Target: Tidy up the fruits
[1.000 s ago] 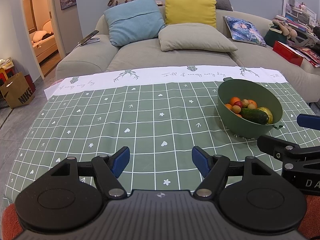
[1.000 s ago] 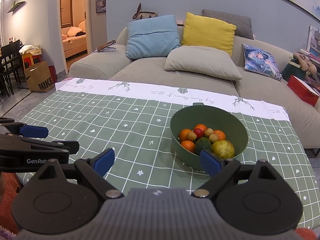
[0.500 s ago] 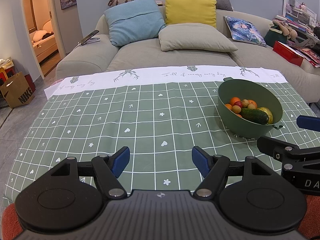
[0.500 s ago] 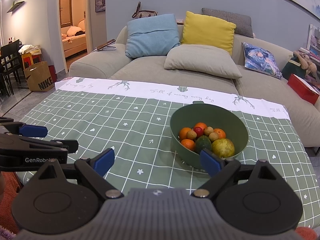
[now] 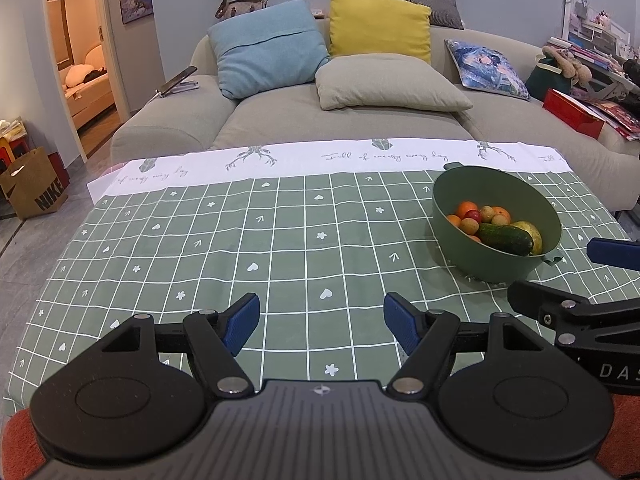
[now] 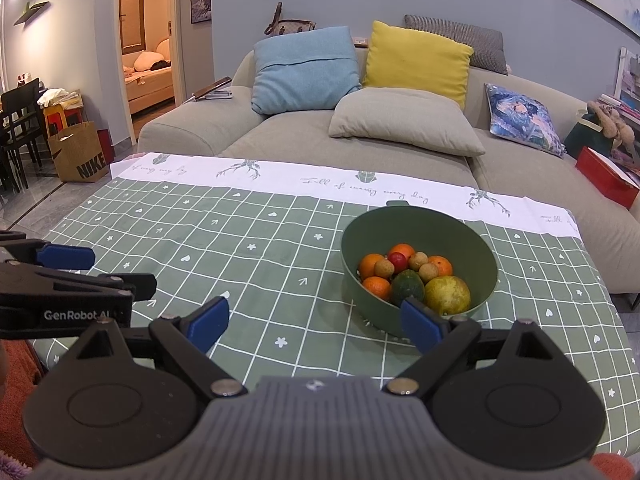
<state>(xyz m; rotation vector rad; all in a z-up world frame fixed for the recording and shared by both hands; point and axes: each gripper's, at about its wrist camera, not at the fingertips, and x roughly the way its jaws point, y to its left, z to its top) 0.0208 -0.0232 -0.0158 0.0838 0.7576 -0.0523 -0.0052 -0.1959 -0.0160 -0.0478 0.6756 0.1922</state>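
A green bowl (image 6: 420,224) stands on the right half of the checked tablecloth (image 6: 248,264); in the left wrist view the bowl (image 5: 496,196) sits at the right. It holds several fruits: oranges (image 6: 371,265), a small red fruit (image 6: 397,259), tan round ones, a dark green cucumber (image 5: 505,239) and a yellow-green fruit (image 6: 447,294). My right gripper (image 6: 316,320) is open and empty, near the bowl's front rim. My left gripper (image 5: 322,322) is open over bare cloth, left of the bowl, nothing between its blue fingers (image 5: 242,322).
A grey sofa (image 6: 304,140) with blue, yellow and beige cushions runs behind the table's far edge. A brown paper bag (image 6: 80,156) and dark chairs stand on the floor at the left. A red box (image 6: 608,176) lies on the sofa at the right.
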